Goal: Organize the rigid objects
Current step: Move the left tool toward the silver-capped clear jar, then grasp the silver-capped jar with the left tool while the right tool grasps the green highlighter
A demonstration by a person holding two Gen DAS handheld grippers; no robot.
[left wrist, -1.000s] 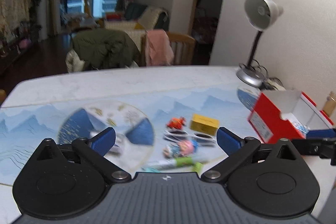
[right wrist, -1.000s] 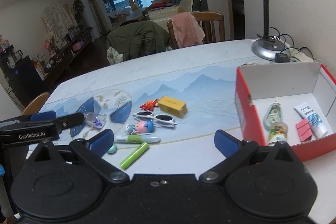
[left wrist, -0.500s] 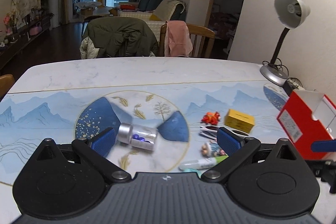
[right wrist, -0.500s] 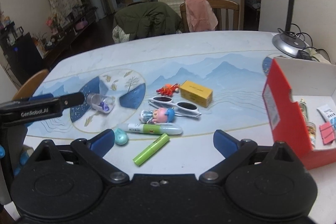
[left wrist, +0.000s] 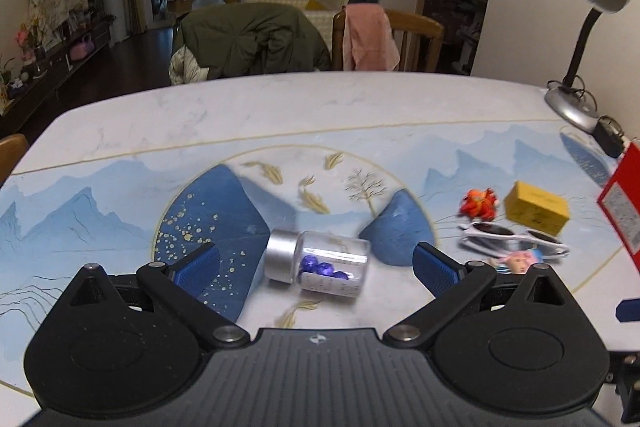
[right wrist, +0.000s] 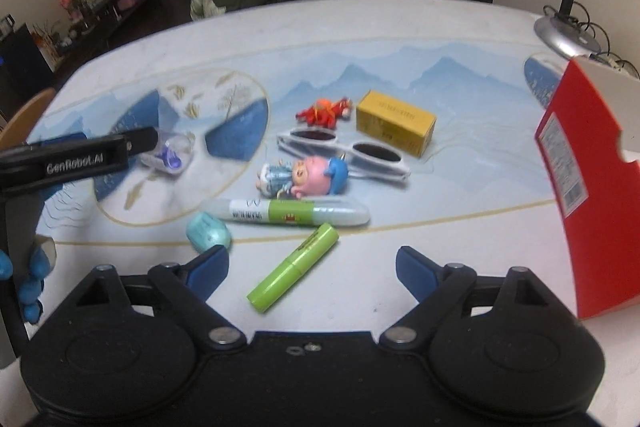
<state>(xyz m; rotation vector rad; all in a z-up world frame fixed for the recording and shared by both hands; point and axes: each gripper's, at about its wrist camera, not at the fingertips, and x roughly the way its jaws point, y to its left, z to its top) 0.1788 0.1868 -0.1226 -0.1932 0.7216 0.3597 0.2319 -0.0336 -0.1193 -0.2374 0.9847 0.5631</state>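
Covering table (left wrist: 280, 107): blue mountain-print mat (left wrist: 100, 219); draped chairs (left wrist: 256, 39) beyond.

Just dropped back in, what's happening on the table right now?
A person is tidying small items into the red box with a claw in each hand. The left claw is open around a small clear jar with a silver cap lying on its side, pads not touching it. The right claw has just been narrowing but is open, nothing gripped, with a green tube lying between its fingers. Sunglasses, a doll, a marker and a yellow box wait on the table.
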